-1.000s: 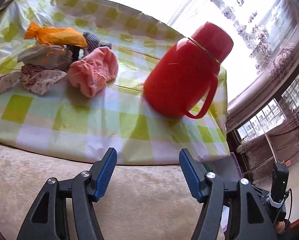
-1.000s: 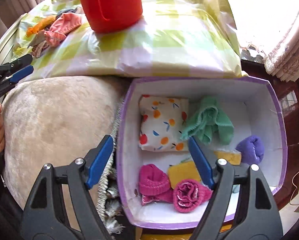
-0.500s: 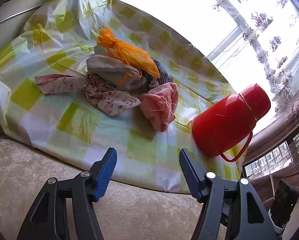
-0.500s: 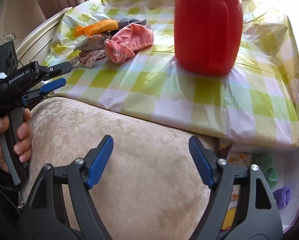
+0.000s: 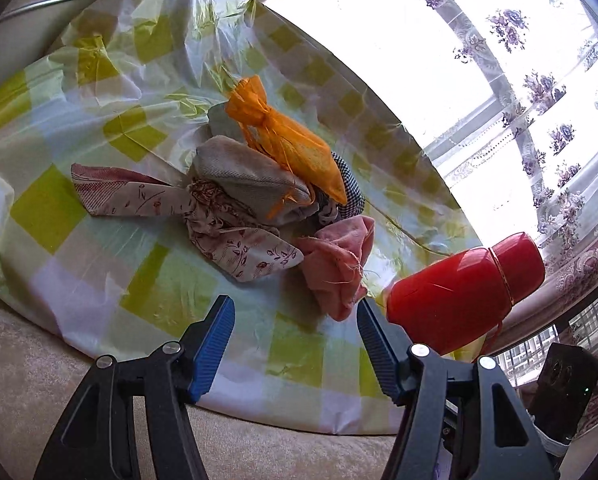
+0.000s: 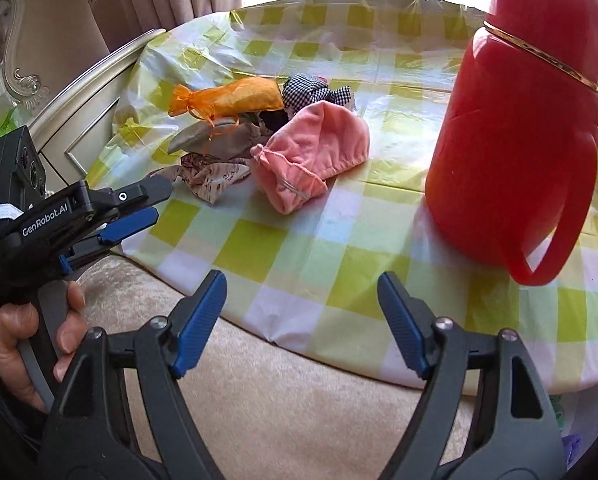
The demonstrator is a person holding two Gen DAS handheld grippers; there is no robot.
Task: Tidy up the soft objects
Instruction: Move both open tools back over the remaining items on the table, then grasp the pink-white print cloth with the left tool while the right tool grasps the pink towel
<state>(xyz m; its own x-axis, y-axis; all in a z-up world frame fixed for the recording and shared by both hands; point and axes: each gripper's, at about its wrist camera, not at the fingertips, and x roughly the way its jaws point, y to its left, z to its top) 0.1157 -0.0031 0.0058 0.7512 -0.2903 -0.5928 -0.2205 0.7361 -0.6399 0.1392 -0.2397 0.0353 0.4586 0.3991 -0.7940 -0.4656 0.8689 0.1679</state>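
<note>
A pile of soft things lies on the green-checked tablecloth [image 5: 51, 208]: an orange mesh pouch [image 5: 287, 144] on top, a grey cloth [image 5: 247, 176], a floral cloth [image 5: 235, 236], a black-and-white checked cloth [image 5: 349, 188] and a pink cloth bag [image 5: 339, 268]. My left gripper [image 5: 293, 340] is open and empty, just short of the pink bag. The right wrist view shows the pile too, with the pink bag [image 6: 311, 156] and orange pouch [image 6: 235, 98]. My right gripper [image 6: 301, 320] is open and empty over the table's near edge. The left gripper [image 6: 139, 212] shows at its left.
A red thermos jug [image 5: 467, 296] stands on the cloth right of the pile, large in the right wrist view [image 6: 523, 120]. A beige plush surface [image 6: 291, 400] lies below the table edge. A window with floral curtains [image 5: 539, 80] is behind.
Both grippers have swung away from the purple box toward the table. The left one has moved closer to the cloth pile. The box has dropped out of the right view.
</note>
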